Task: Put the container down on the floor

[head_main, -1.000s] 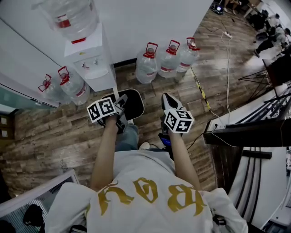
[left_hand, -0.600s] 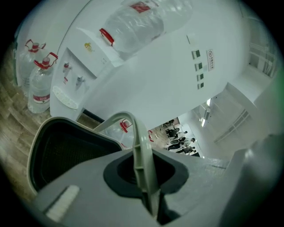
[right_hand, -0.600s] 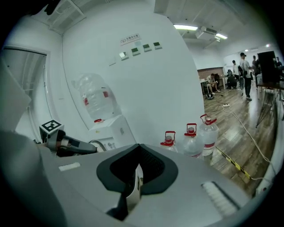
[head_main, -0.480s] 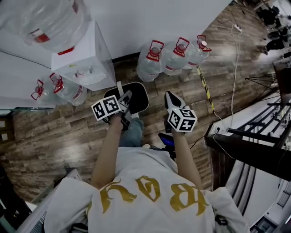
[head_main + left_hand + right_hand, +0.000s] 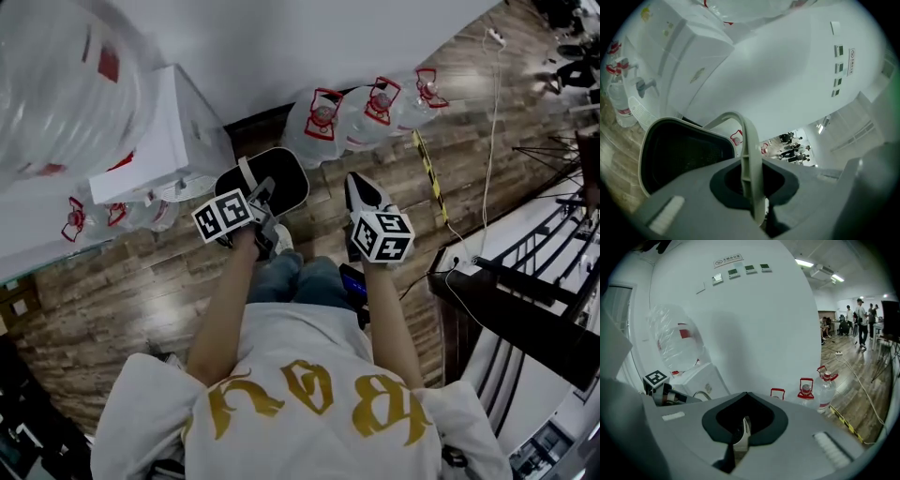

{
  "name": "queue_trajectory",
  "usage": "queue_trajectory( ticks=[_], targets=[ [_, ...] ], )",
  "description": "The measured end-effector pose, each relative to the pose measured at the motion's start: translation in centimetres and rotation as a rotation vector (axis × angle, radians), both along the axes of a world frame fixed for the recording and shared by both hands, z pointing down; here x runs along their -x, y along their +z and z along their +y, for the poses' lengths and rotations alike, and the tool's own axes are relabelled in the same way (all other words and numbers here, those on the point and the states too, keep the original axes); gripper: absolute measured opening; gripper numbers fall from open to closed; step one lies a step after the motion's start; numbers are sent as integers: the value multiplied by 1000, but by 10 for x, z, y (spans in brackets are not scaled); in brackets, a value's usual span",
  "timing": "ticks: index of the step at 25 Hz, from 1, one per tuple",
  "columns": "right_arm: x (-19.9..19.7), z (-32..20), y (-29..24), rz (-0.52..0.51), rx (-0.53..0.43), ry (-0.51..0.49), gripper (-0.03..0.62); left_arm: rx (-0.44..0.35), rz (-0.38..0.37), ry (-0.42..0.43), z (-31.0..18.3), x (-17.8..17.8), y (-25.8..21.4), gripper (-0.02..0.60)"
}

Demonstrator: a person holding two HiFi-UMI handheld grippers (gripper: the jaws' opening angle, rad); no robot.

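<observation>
The wooden floor (image 5: 122,272) lay open between the water dispenser (image 5: 178,141) and the row of water bottles (image 5: 323,117). The black container (image 5: 281,183) hung above that gap, its pale handle (image 5: 750,164) clenched in the left gripper's (image 5: 262,199) jaws. Best to lower it straight and level, releasing only once the base sat flat. The dispenser's corner stood near, and the right gripper (image 5: 359,190) was closed on nothing.

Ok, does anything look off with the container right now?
Only its tilt: the container hangs lopsided from its handle, clamped in the left gripper, not yet on the floor. No spill or damage shows; the water bottles stand upright.
</observation>
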State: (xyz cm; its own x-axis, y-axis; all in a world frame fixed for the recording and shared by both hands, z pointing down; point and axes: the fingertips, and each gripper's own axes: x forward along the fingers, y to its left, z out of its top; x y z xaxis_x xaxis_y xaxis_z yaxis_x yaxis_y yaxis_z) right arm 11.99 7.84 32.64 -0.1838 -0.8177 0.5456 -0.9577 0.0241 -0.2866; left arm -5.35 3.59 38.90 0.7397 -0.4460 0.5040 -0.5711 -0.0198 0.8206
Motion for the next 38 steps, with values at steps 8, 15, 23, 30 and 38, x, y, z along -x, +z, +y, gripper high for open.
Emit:
queue_trajectory(
  ticks=[8,15,23,30,38],
  targets=[
    [-5,-36,-5,-11,-10,14,28,9,-8,-19,-45,4,0,20],
    [4,-63,2,-27,-5,-17,28,24,1,-34,-65,4,5,21],
    [9,-91,23,-40,34,-82,28,64,-6,-43,-79,-6,25,21],
    [9,-115,56,-98,76,-117,28,104,-37,-33,-96,-14,60,21],
    [12,-129,105,-91,152,-194,28,172,-73,18,-102,-20,115,20]
  ],
)
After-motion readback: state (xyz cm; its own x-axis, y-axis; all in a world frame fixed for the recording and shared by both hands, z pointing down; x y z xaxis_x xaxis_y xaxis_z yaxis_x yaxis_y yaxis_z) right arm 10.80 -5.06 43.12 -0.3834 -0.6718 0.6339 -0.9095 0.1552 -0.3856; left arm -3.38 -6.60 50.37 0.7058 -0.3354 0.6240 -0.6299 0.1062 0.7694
